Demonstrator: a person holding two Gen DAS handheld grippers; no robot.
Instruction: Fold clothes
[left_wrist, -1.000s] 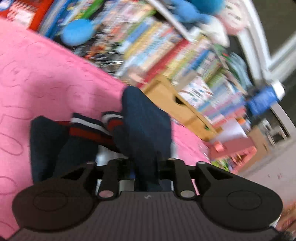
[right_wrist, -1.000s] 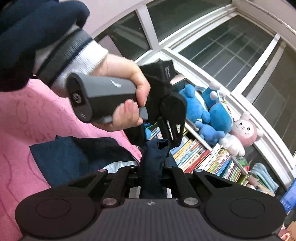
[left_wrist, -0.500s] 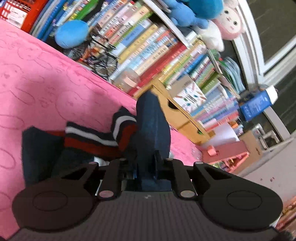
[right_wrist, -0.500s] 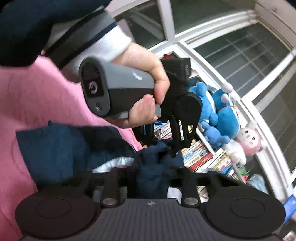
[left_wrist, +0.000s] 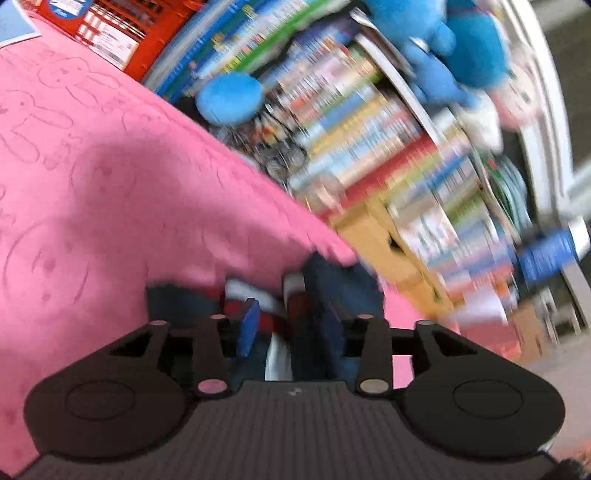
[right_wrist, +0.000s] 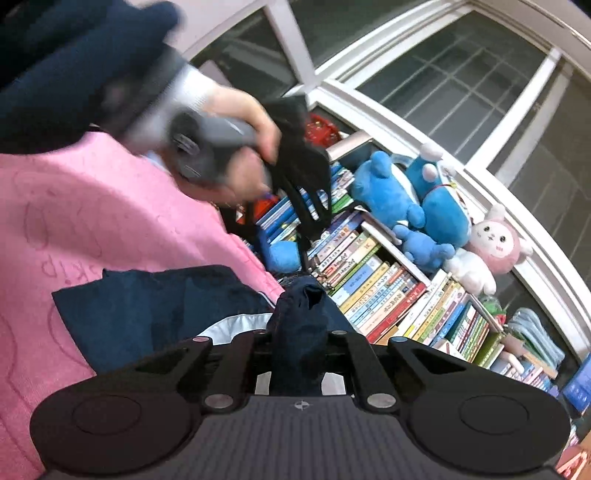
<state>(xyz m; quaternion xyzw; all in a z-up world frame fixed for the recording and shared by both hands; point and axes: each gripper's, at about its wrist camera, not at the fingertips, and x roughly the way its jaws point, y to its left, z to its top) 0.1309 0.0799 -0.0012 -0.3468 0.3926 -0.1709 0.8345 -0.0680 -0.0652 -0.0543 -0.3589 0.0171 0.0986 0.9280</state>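
Note:
A navy garment (right_wrist: 147, 306) with a pale lining lies bunched on the pink bedspread (right_wrist: 92, 206). My right gripper (right_wrist: 299, 332) is shut on an upright fold of it. The left wrist view is blurred; there my left gripper (left_wrist: 290, 325) stands open, its blue pads (left_wrist: 247, 325) apart. The navy cloth (left_wrist: 325, 284) and a red-and-white striped cuff (left_wrist: 240, 295) sit low between and behind the fingers. In the right wrist view a hand (right_wrist: 255, 122) holds the left gripper (right_wrist: 310, 206) up above the garment's far side.
Past the edge of the pink bedspread (left_wrist: 110, 184) runs a bookshelf (right_wrist: 388, 295) packed with books, with blue and pink plush toys (right_wrist: 417, 206) on top. A red crate (left_wrist: 122, 29) and a cardboard box (left_wrist: 376, 236) stand by it. Windows (right_wrist: 461, 85) rise behind.
My left gripper has opened and let the navy fold drop low between its fingers, and has swung towards the bookshelf. The right gripper keeps its hold on the cloth.

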